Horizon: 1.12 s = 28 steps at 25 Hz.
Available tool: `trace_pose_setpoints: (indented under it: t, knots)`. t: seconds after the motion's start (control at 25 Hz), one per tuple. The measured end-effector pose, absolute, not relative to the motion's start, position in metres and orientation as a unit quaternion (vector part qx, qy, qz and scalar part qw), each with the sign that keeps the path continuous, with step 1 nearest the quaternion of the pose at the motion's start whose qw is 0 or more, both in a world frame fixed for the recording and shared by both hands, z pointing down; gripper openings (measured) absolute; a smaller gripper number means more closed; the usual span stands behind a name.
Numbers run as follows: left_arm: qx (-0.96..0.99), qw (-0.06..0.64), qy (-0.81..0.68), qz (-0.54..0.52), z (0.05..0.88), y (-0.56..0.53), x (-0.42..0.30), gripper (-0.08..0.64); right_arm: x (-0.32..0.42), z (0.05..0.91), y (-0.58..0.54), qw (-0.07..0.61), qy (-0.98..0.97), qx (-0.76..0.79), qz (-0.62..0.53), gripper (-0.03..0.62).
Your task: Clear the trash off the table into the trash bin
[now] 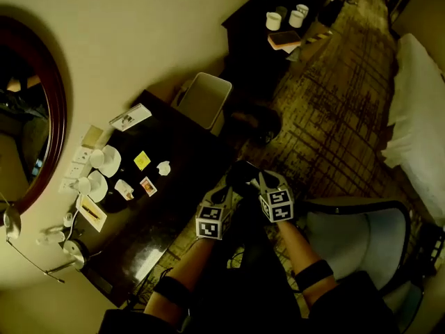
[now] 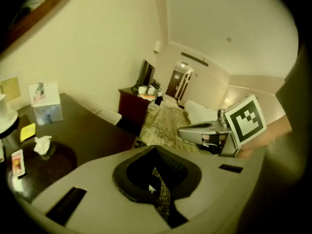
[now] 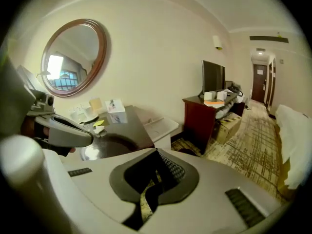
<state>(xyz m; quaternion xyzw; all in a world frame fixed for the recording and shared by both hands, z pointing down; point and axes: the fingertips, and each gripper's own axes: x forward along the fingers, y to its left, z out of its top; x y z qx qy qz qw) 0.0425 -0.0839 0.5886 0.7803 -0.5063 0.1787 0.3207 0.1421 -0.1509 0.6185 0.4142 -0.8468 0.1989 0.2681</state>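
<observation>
Evidently the clearing has not begun: left tongs (image 1: 224,195) and right tongs (image 1: 268,185), both clenched and empty, hang off the bench (image 1: 177,200) where the crumpled tissue (image 1: 164,167) lies; next, open over it.

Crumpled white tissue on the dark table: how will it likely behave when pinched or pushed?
The crumpled tissue looks soft and irregular, so it would probably squash flat in a pinch. It seems very light, so a push may just slide it across the glossy table. Unlikely to roll.
</observation>
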Motion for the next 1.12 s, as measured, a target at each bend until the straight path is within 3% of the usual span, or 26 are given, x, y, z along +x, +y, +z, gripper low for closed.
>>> trace_pose_setpoints:
  t: [0.28, 0.64, 1.12]
  knots:
    - [0.687, 0.297, -0.65, 0.13, 0.545, -0.046, -0.099, 0.0, -0.004, 0.565, -0.143, 0.266, -0.914, 0.275, 0.133, 0.004]
    - [0.518, 0.286, -0.801, 0.083, 0.518, 0.089, -0.264, 0.0, -0.192, 0.534, -0.039, 0.266, -0.96, 0.058, 0.066, 0.005]
    - [0.408, 0.28, -0.868, 0.048, 0.51, 0.19, -0.335, 0.0, -0.265, 0.535, 0.049, 0.282, -0.957, -0.048, 0.037, 0.005]
